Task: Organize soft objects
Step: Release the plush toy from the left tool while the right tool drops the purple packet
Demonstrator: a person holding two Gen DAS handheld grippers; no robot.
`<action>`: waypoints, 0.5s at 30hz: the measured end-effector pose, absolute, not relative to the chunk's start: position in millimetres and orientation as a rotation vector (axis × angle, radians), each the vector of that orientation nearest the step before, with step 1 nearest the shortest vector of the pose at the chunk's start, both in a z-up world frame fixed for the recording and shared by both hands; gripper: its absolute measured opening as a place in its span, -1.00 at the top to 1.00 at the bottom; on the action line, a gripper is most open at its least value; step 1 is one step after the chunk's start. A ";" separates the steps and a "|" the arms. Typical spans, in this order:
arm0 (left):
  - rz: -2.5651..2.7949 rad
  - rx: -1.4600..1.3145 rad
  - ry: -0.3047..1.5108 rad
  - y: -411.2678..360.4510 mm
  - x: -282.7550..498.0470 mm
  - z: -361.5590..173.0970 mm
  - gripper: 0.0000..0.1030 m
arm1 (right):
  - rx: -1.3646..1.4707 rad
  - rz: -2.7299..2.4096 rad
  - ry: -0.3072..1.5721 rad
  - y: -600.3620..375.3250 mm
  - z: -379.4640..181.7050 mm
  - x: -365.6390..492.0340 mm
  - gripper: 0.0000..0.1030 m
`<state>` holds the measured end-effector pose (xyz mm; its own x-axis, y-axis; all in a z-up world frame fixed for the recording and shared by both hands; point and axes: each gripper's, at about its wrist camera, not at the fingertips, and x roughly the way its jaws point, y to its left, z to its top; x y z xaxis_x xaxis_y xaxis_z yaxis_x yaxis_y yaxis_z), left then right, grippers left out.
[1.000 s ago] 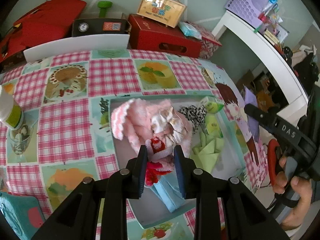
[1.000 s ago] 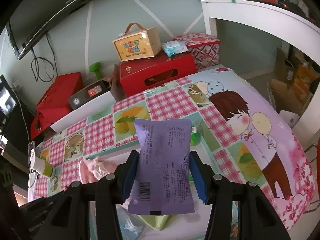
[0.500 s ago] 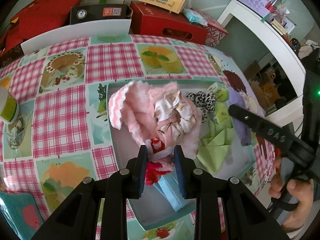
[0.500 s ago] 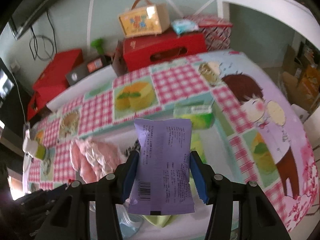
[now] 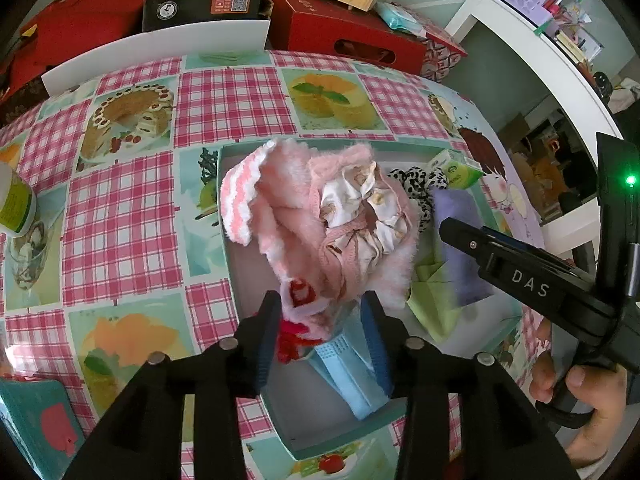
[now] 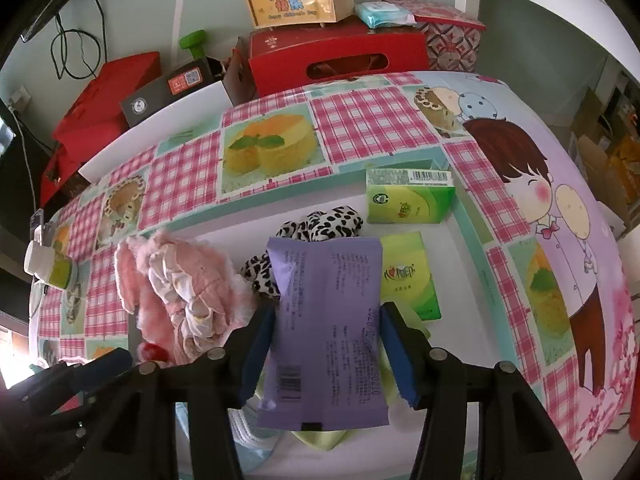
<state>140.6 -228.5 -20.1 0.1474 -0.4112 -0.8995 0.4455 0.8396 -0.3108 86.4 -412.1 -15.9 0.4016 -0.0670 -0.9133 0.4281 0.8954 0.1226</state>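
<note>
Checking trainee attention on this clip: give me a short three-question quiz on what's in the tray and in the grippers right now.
1. True or false: the purple plastic packet sits between the right gripper's fingers.
2. Which lies against the shallow teal-rimmed tray's far right corner: A) green tissue pack B) pink fluffy garment?
3. Name the pale item under the left gripper.

Key: 1 true. 2 A. 3 light blue face mask.

Pale green wall (image 6: pixel 140 8), white shelf unit (image 5: pixel 532 60), daylight.
</note>
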 end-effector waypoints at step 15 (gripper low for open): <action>-0.564 -0.032 1.212 -204.4 146.0 6.1 -0.21 | 0.334 -0.346 1.102 -409.9 -4.8 86.8 -0.40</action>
<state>146.0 -204.4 6.1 0.2323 -0.4270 -0.8739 0.3933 0.8630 -0.3171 86.8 -409.9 -4.8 0.4101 -0.1053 -0.9060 0.4310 0.8978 0.0907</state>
